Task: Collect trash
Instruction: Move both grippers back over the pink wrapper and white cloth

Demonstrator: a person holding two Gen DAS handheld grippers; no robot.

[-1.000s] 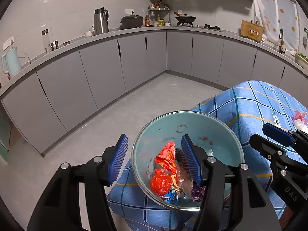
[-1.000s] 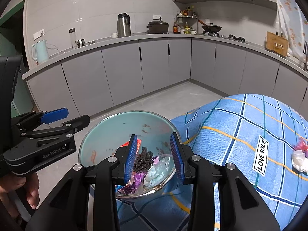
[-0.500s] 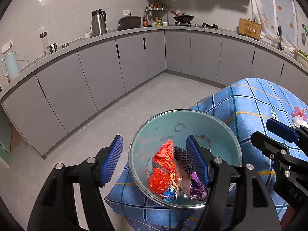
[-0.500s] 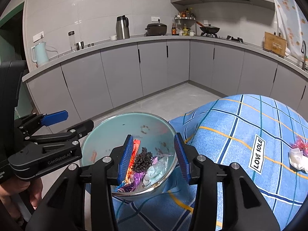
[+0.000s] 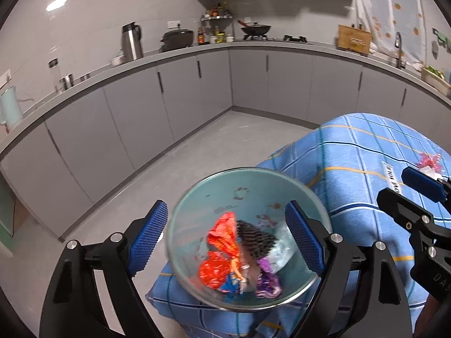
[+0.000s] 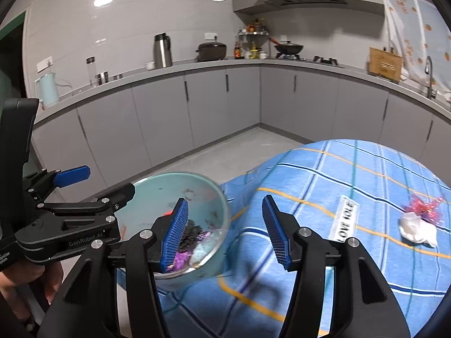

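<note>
Both grippers opening, nothing pinched – left gripper (image 5: 225, 233) spreading around bowl (image 5: 310, 191) holding wrappers (image 5: 222, 250) at cloth edge. Leftover white-pink trash (image 6: 420, 225) sitting well off to right, so right gripper (image 6: 225, 231) nearer – probably its job.

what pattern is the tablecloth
Blue plaid with dark blue, white and yellow lines; the tablecloth shows best in the right wrist view.

Bright ceiling spots (image 6: 103, 0) glare on wall tiles; fisheye warp w/ dark corners, bowl (image 5: 248, 180) motion-blurred.
</note>
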